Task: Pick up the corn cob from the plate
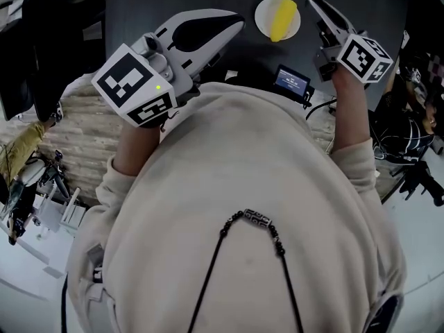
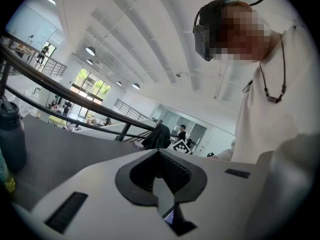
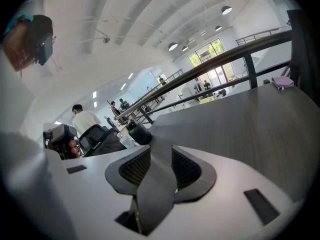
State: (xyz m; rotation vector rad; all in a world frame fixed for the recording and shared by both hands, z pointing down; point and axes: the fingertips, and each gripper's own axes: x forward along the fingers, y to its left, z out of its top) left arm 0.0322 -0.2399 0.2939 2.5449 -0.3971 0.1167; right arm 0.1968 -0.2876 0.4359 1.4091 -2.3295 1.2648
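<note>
On the plate (image 1: 262,16), on the tabletop (image 1: 139,5): corn cob (image 1: 283,18), untouched; right claw (image 1: 316,5) just right of the plate, part open, empty; left claw (image 1: 236,25) left of it, closed, empty; step judged approach, next move needing jaws astride the cob.

Large open lab hall, railed mezzanine (image 2: 100,108)

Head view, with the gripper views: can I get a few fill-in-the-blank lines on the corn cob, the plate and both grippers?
1. The corn cob is ___ in colour.
2. It lies on a round ___ plate.
3. The plate sits ___ the left gripper and the right gripper.
4. The right gripper's fingers stand ___, with nothing in the gap.
Missing words: yellow; white; between; apart.
</note>
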